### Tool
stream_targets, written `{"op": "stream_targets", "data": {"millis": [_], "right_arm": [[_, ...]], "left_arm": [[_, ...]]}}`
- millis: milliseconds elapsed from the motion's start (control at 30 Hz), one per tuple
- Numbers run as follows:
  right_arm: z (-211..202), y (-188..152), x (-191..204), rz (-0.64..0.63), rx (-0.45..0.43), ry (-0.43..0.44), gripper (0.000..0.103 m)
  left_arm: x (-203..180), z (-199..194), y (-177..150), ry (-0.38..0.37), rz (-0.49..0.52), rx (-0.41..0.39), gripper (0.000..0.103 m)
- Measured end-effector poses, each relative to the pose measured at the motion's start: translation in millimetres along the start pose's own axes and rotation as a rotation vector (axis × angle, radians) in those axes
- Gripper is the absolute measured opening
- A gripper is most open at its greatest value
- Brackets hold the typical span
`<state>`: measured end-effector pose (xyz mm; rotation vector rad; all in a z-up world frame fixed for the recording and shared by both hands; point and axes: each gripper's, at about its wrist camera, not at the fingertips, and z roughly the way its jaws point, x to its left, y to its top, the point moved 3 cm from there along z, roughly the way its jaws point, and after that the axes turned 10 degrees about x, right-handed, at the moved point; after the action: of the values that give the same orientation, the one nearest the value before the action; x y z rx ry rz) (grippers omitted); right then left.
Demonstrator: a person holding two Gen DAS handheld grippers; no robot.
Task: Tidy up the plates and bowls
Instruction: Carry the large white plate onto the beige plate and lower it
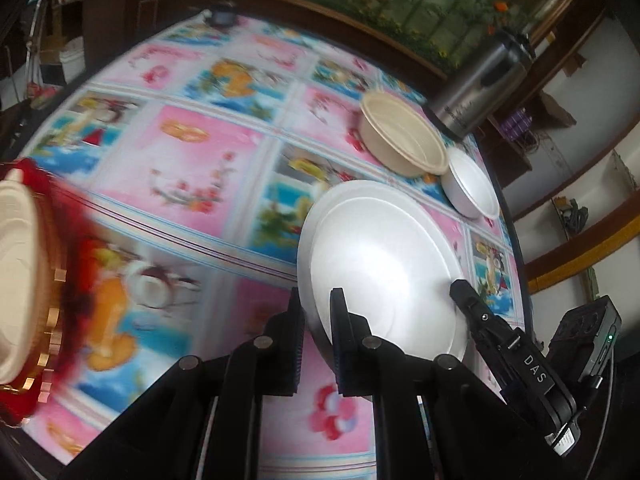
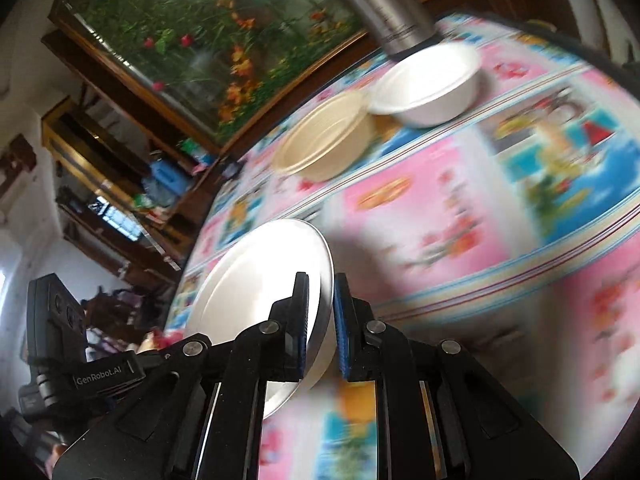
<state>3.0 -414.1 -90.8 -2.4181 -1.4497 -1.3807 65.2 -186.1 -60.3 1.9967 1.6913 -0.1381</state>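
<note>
A white foam plate (image 1: 384,256) hangs tilted above the table, held at two edges. My left gripper (image 1: 318,296) is shut on its near rim, one pad on each face. At the plate's right edge a finger (image 1: 468,300) of my right gripper shows. In the right wrist view my right gripper (image 2: 322,280) is shut on the rim of the same plate (image 2: 260,280). A beige bowl (image 1: 404,136) (image 2: 324,140) and a white foam bowl (image 1: 472,184) (image 2: 432,80) sit side by side, touching, on the table.
A steel thermos (image 1: 480,88) (image 2: 384,4) stands just behind the two bowls at the table's edge. A beige dish (image 1: 16,280) rests in a red, gold-trimmed holder (image 1: 72,272) at the left. The table carries a pink and blue picture cloth (image 1: 200,152).
</note>
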Motion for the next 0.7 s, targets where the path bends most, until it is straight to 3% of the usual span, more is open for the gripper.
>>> {"op": "stream_targets", "data": {"millis": [367,700], "right_arm": [[52.0,-26.8,127.9,-0.149,0.114,0.144,0.013],[122.0,-71.9,211.4,-0.256,0.234,0.208,0.013]], "left_arm": [[93.0,-108.1,-6.6,0.045,-0.076,-0.203,0.011],[185.5,-141.0,-20.5,0.097,-0.22,-0.217,0.011]]}}
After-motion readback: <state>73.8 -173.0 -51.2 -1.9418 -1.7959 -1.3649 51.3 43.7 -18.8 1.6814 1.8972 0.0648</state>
